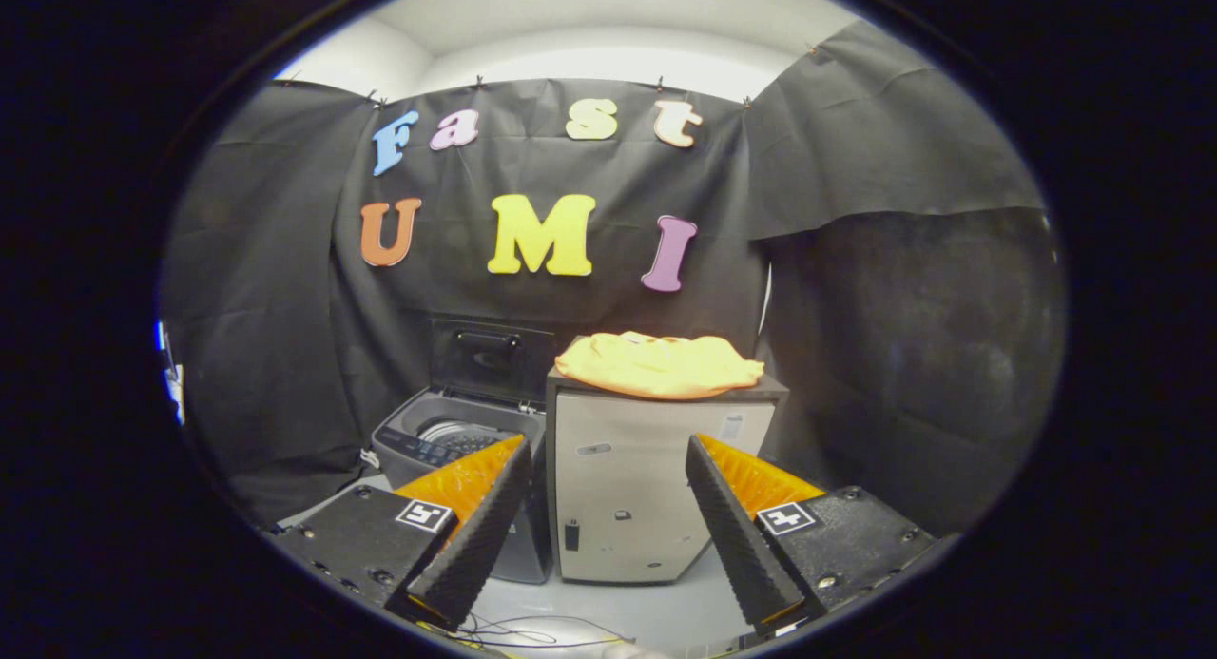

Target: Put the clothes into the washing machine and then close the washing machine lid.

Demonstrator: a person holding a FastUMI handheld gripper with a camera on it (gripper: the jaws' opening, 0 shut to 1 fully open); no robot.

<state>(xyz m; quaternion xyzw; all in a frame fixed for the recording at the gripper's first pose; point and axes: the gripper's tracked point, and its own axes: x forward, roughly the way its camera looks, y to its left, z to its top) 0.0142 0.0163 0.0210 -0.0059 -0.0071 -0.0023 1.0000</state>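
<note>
Black cloth backs a cabinet (627, 488); soft, light yellow clothes (659, 364) lie atop at twelve o'clock. Gripper (608, 478) gapes wide, empty; pinch a bunched fold. Washing machine (456, 436) open at ten.

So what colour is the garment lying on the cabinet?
Yellow garment, clearest in the gripper view.

Dim booth, bright overhead glow, sharp centre, fisheye-bent edges.
</note>
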